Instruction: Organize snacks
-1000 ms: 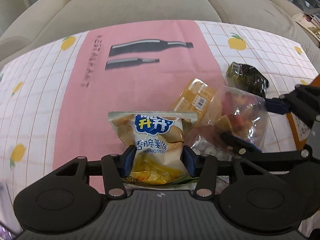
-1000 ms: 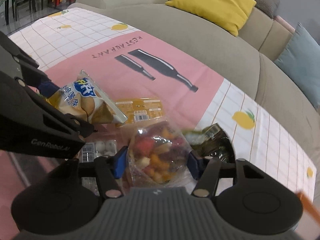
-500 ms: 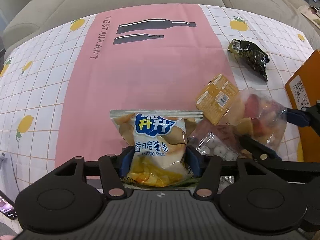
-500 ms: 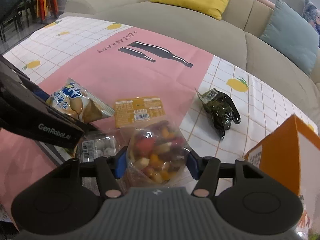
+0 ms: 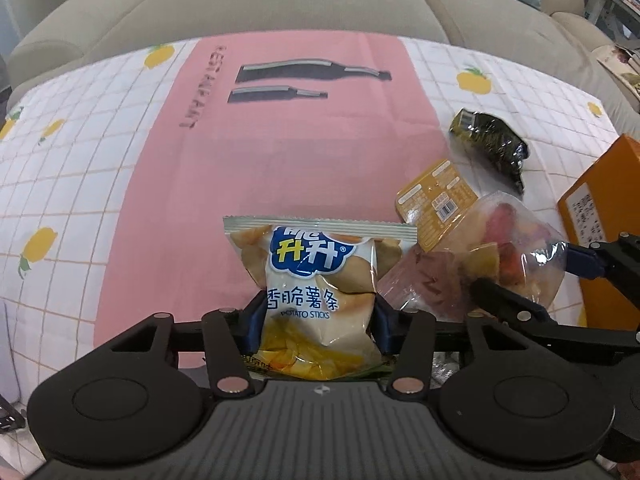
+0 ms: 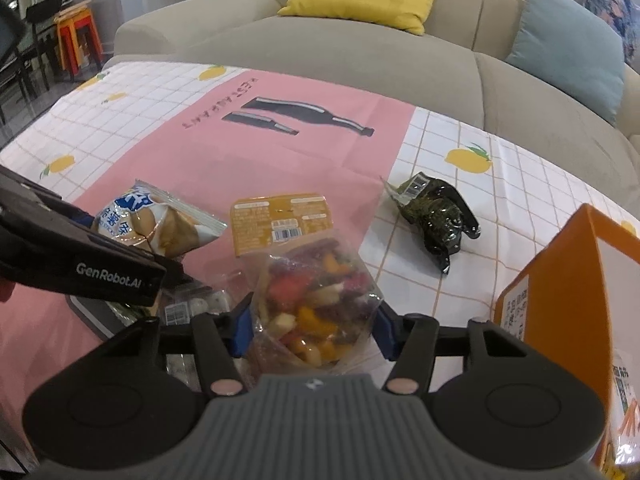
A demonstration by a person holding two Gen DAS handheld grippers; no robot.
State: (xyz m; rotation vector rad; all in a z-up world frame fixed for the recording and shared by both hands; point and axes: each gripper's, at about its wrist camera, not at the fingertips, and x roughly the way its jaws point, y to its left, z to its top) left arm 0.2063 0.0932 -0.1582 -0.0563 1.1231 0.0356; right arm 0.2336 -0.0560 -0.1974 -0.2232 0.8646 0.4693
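Left claw (image 5: pixel 316 330) closing on chip bag (image 5: pixel 320 300); right claw (image 6: pixel 314 330) closing on candy bag (image 6: pixel 316 304).

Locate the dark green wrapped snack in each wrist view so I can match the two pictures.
Left wrist view: dark green wrapped snack at right, on white checked cloth, beyond the orange flat packet.
Right wrist view: right of centre, between that packet and the orange box.
Shared landmark: printed bottles.

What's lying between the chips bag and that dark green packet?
The flat orange packet lies on the cloth between the potato sticks bag and the dark green packet, apart from both; the right wrist view shows it best.
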